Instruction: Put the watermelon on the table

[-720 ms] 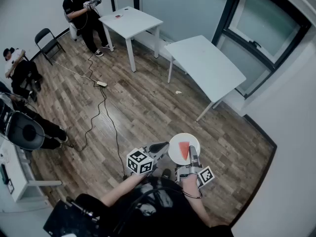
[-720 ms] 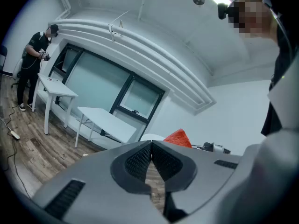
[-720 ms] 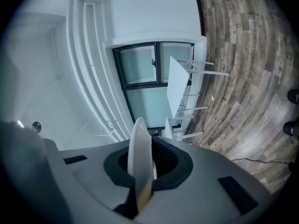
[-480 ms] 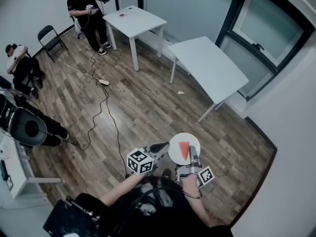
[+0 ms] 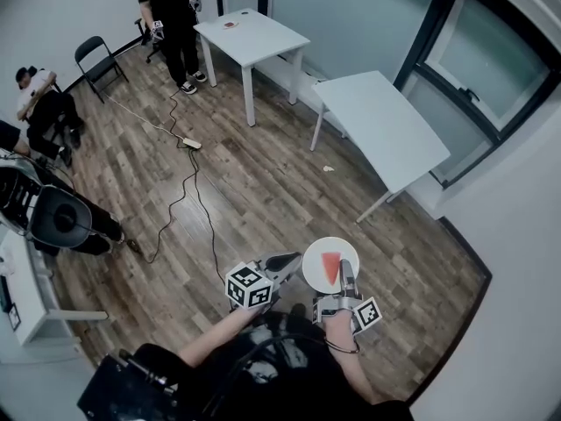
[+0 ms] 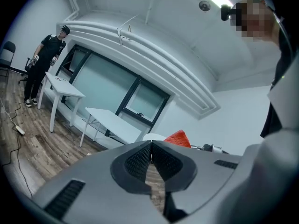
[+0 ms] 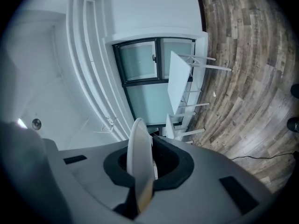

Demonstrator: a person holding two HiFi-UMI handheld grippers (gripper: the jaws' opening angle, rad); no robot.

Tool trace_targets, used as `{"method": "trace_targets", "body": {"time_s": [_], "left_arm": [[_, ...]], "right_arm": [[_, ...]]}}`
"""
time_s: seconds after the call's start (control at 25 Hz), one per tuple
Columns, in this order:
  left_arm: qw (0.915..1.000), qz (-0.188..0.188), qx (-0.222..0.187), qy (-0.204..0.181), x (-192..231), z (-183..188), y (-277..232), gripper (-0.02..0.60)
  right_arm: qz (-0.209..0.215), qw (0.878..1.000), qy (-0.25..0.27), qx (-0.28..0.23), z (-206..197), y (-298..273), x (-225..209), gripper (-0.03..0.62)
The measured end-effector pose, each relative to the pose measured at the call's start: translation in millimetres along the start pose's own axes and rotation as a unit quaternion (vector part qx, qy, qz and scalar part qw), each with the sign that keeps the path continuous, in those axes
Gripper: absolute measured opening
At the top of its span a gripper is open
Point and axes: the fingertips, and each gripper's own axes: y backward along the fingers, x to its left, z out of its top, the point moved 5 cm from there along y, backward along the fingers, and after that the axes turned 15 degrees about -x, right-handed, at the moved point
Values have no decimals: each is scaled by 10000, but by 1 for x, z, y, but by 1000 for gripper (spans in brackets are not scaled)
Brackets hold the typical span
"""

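Right gripper (image 5: 347, 279): clamped on the near rim of a white plate (image 5: 314, 257). Watermelon slice (image 5: 330, 268) is seen lying on the plate, just ahead of the jaws. Left gripper (image 5: 292, 260): jaws pressed together, nothing held, just left of the plate. White table (image 5: 386, 130) is noted well ahead.

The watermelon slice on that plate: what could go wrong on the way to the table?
1. Only the right tongs hold the plate, pinched at its rim; a tilt could let the loose watermelon slice slide off.
2. The left tongs are shut and empty beside it, giving no support.
3. A cable runs over the floor close to the person, so a foot might catch it before the table.
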Motion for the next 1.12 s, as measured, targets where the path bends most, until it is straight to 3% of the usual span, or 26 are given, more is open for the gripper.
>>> {"method": "trace_targets", "body": {"time_s": [0.16, 0.32, 0.6, 0.8, 1.12], "left_arm": [[9999, 54, -57, 62, 19, 8, 8, 6], [9999, 25, -9, 150, 29, 5, 16, 5], [9991, 179, 77, 364, 52, -7, -4, 6], [9991, 336, 13, 271, 90, 14, -61, 5], [9998, 136, 108, -106, 109, 35, -179, 5]], "right_arm": [[168, 9998, -39, 90, -20, -7, 2, 25], [81, 9998, -139, 96, -32, 0, -6, 25], [-68, 9996, -168, 205, -25, -34, -18, 25], [21, 9995, -220, 213, 1, -94, -12, 25], [174, 9993, -244, 223, 65, -193, 4, 25]]}}
